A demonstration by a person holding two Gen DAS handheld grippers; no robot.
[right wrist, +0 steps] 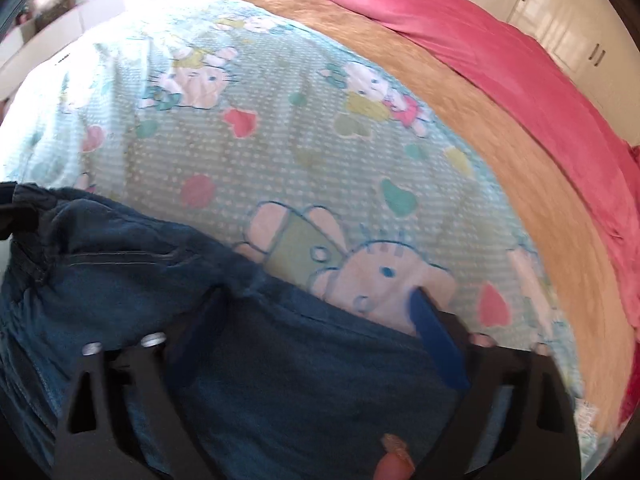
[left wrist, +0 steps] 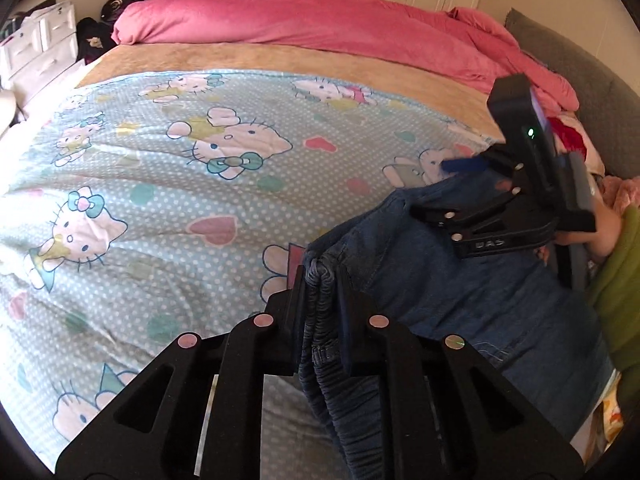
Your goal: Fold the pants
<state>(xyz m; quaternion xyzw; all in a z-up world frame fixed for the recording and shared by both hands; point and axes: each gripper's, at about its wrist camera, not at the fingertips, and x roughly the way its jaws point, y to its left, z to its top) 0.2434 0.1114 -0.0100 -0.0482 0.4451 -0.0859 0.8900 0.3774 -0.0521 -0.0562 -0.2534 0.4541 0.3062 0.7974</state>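
Blue denim pants (left wrist: 460,280) lie at the near right of a bed under a light blue cartoon-cat blanket (left wrist: 160,184). My left gripper (left wrist: 320,280) is shut on the gathered elastic waistband, which bunches between its black fingers. My right gripper (left wrist: 472,168) shows in the left wrist view at the pants' far end, over the denim. In the right wrist view the pants (right wrist: 260,360) fill the space between the spread blue fingers (right wrist: 436,344) of my right gripper (right wrist: 316,300), which is open over the fabric edge.
A pink duvet (left wrist: 320,24) is piled along the far side of the bed, past a tan sheet strip (left wrist: 280,60). White drawers (left wrist: 36,48) stand at far left. A grey headboard (left wrist: 580,64) and green cloth (left wrist: 624,280) are at right.
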